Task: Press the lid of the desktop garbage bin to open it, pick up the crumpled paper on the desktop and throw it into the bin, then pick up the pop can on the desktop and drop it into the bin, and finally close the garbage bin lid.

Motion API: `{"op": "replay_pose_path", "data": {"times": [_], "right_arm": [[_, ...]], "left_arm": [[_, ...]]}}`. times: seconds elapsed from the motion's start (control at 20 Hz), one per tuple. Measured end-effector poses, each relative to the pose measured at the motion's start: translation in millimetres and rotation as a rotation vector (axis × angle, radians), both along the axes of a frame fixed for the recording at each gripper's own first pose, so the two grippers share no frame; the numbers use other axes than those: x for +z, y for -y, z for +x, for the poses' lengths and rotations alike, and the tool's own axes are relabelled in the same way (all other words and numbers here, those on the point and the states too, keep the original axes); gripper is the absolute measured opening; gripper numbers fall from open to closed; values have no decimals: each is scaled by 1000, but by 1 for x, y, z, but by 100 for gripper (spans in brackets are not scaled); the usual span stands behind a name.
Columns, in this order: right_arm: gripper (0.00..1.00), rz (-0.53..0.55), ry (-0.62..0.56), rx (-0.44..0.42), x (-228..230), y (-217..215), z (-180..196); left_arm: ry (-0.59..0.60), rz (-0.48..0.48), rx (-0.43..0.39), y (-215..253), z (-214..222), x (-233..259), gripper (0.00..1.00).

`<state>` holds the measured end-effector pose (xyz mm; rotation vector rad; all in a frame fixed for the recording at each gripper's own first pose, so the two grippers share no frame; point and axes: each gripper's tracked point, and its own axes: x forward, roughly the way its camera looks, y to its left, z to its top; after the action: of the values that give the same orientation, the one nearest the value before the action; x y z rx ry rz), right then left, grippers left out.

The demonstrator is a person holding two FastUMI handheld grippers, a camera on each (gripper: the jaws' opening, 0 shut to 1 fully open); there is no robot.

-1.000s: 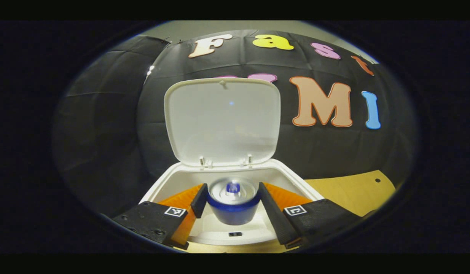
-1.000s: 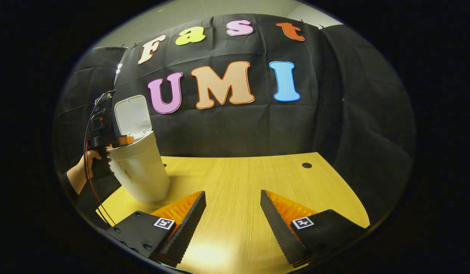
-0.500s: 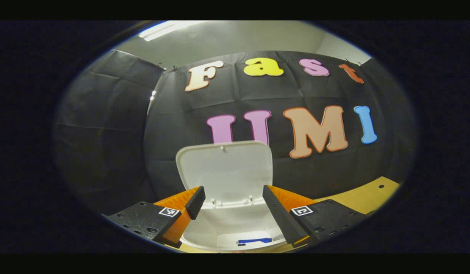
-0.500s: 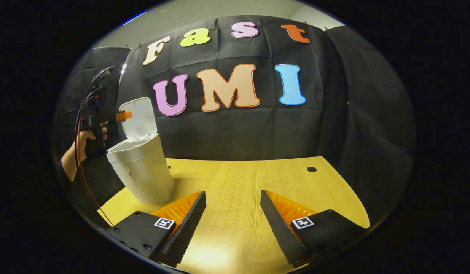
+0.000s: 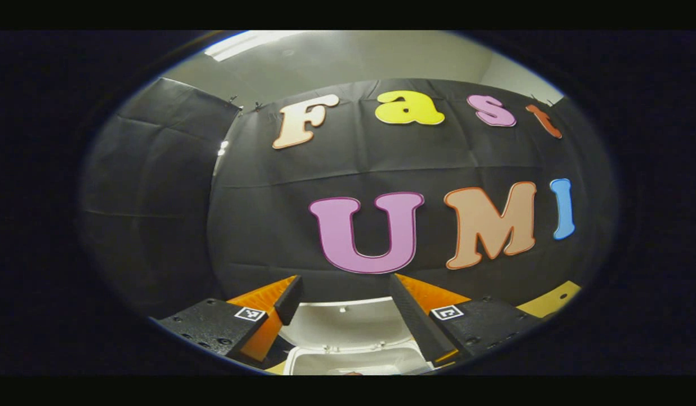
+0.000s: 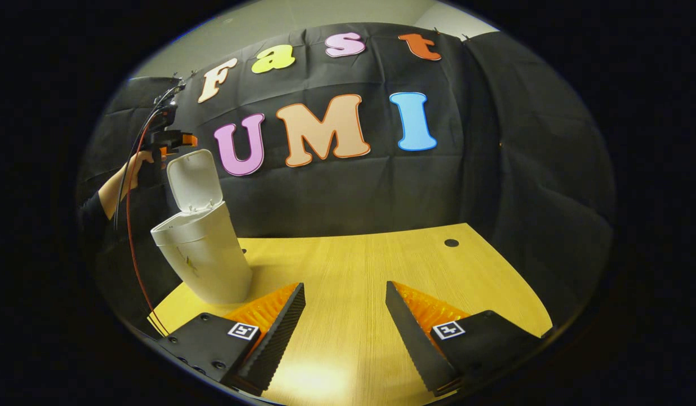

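The wooden desktop [image 6: 353, 270] spreads across the lower middle of the right gripper view, and on its left part, at the left of the frame, stands the white garbage bin [image 6: 204, 256], leaning a little in the fisheye. Its lid [image 6: 194, 180] is raised nearly upright above the bin's mouth, its long axis running up and down. No crumpled paper or pop can lies on the visible desktop, so both are probably inside already and closing the lid is what remains. The left gripper [image 6: 176, 139], held by a hand [image 6: 134, 166] at upper left, hovers just above the lid's top edge, far nearer than the right gripper [image 6: 345, 327], which hangs over bare wood at the bottom of the frame with its jaws wide apart and nothing between them. The closing move turns on this: the lid lies directly below the left tool and must be pushed forward and down about its hinge. In the left gripper view the left gripper [image 5: 343, 316] is spread and empty, with the lid's inner face [image 5: 342, 324] and the bin's rim [image 5: 353, 358] at bottom centre, which the side-on view hides.
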<state>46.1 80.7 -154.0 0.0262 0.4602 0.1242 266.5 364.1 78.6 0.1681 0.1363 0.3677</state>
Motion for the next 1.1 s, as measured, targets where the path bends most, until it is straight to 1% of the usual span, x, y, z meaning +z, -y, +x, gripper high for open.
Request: {"op": "replay_pose_path", "data": {"times": [0.1, 0.15, 0.2, 0.25, 0.3, 0.35, 0.45, 0.5, 0.55, 0.7, 0.75, 0.85, 0.9, 0.95, 1.1], "right_arm": [[96, -2, -4, -15, -1, 6, -4], [96, -3, -4, -20, -1, 9, -5], [96, -4, -7, -24, -1, 10, -5], [96, -1, -10, -24, 0, 10, -4], [96, 2, -12, -21, 0, 10, -4], [95, 3, -11, -16, 0, 9, -4], [96, -4, -14, 4, -4, 7, -7], [95, -10, -19, 17, -6, 6, -6], [95, -14, -26, 28, -9, 4, -6], [94, -11, -48, 64, -14, -3, -6], [94, -12, -55, 76, -17, -6, -8], [94, -21, -69, 99, -21, -10, -10], [94, -28, -75, 108, -24, -11, -12], [94, -34, -84, 117, -27, -11, -13], [95, -26, -111, 141, -35, -16, -17]], "left_arm": [[-65, -14, -7, 0, 2, -15, 92], [-45, -15, -4, 0, 1, -11, 91], [-49, -43, -14, 5, 0, -12, 93], [-58, -81, -11, 9, -7, -15, 90], [-53, -109, -9, 12, -15, -16, 90], [-49, -119, -11, 15, -25, -17, 91], [-50, -127, -25, 28, -51, -23, 91], [-55, -122, -31, 35, -63, -27, 95], [-61, -117, -34, 41, -75, -33, 90], [-98, -102, -26, 51, -107, -57, 91], [-114, -108, -23, 55, -117, -64, 93], [-140, -127, -15, 57, -130, -83, 94], [-155, -143, -7, 58, -136, -94, 99], [-176, -163, 2, 59, -142, -107, 94], [-254, -212, 25, 66, -159, -150, 93]]}}
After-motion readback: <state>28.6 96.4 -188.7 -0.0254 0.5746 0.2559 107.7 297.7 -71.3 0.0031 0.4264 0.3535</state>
